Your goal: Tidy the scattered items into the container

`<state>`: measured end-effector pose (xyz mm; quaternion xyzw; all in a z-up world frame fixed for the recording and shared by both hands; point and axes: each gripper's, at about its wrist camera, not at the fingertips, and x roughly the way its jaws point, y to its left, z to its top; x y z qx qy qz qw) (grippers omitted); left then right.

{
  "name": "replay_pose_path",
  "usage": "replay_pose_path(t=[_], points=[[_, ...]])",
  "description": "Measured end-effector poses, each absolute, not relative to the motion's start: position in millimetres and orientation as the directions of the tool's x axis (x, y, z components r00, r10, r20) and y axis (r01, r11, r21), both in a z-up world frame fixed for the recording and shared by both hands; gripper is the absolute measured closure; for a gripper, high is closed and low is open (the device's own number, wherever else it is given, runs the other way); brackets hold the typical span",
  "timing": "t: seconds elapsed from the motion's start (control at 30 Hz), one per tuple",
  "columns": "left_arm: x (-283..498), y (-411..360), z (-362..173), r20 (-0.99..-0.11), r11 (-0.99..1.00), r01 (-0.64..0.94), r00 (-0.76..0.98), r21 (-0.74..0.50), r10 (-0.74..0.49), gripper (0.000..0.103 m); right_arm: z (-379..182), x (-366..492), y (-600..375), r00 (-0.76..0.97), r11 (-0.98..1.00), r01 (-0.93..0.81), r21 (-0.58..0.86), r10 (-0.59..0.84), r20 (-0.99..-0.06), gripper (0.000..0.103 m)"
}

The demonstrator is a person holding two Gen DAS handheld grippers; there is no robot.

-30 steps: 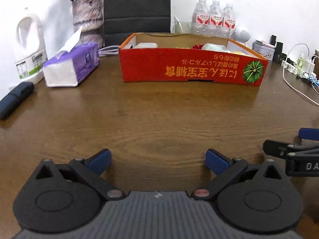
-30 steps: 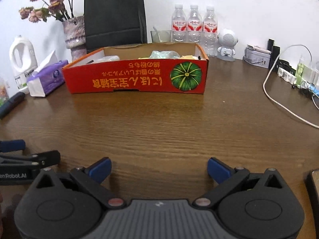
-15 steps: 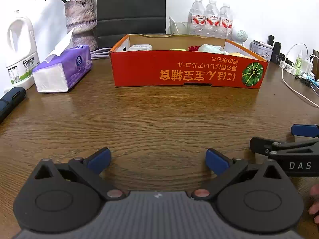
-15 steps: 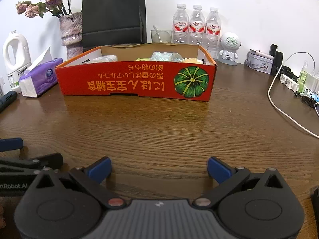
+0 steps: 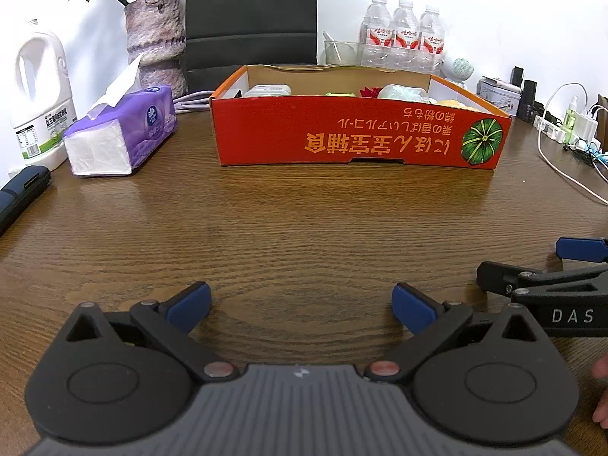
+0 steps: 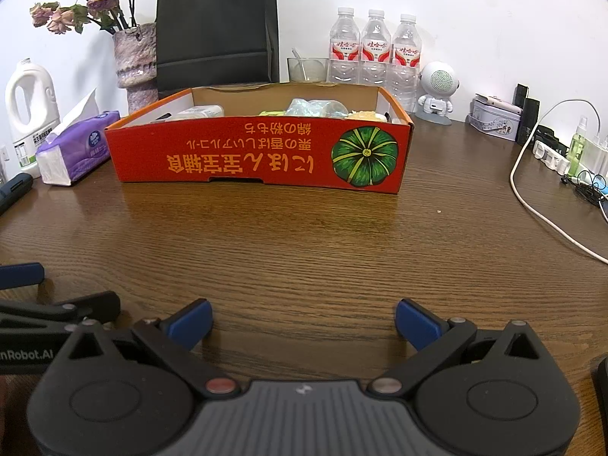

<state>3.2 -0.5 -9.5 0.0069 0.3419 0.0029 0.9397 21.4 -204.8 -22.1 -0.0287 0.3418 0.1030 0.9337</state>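
Both tools sit lower and a bit further back vs 1 s ago, so the red box (image 6: pixel 258 155) looks taller w/ less of its inside on show. Left tool (image 5: pixel 300 304) and right tool (image 6: pixel 302 321) are both wide and empty, side by side over bare bench (image 6: pixel 304 250). Box at bench's far side holds several items; nothing loose in front, so task looks about done.

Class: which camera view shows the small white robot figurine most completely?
The right wrist view: the white robot figurine stands whole beside the water bottles. In the left wrist view only its head shows behind the red box.
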Motion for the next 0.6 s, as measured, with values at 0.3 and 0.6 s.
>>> replay_pose_path(t=[0.3, 0.6], points=[[2.4, -0.8, -9.5, -0.642, 1.000, -0.004, 0.766, 0.015, 0.012, 0.000, -21.8, 20.4, -203.7, 0.745, 0.977, -0.214, 0.016, 0.174, -0.644, 0.000], [2.5, -0.5, -9.6, -0.642, 1.000, -0.004, 0.766, 0.015, 0.012, 0.000, -21.7, 20.2, -203.9, 0.745, 0.977, -0.214, 0.016, 0.174, -0.644, 0.000]])
